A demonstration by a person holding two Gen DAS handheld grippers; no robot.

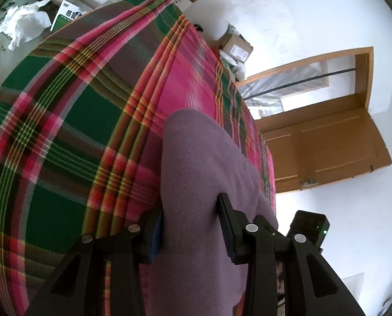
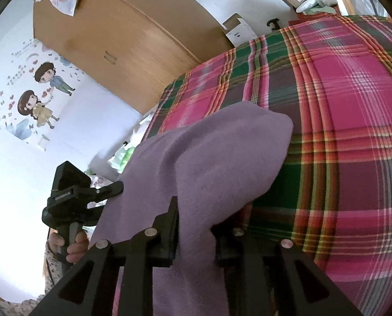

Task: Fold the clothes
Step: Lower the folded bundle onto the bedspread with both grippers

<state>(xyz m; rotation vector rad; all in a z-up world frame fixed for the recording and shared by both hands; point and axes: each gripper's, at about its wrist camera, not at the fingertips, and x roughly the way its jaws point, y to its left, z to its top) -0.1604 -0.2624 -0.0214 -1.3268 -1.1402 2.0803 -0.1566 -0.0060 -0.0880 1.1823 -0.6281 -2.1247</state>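
Note:
A purple fleece garment (image 1: 203, 163) lies bunched on a bed covered by a pink, green and red plaid sheet (image 1: 64, 131). My left gripper (image 1: 192, 226) is shut on one end of it, and the cloth fills the gap between the black fingers. In the right wrist view the same garment (image 2: 217, 152) reaches forward over the plaid sheet (image 2: 340, 131). My right gripper (image 2: 196, 226) is shut on a narrow fold of it. To the left there, a person's hand (image 2: 74, 247) holds the left tool at the cloth's far edge.
The bed's edge runs close to a wooden door (image 1: 327, 144) on one side and a wooden wardrobe (image 2: 122, 39) on the other. Cardboard boxes (image 1: 236, 47) and crumpled white paper (image 1: 22, 23) lie beyond the bed's far end. Cartoon stickers (image 2: 37, 97) mark the wall.

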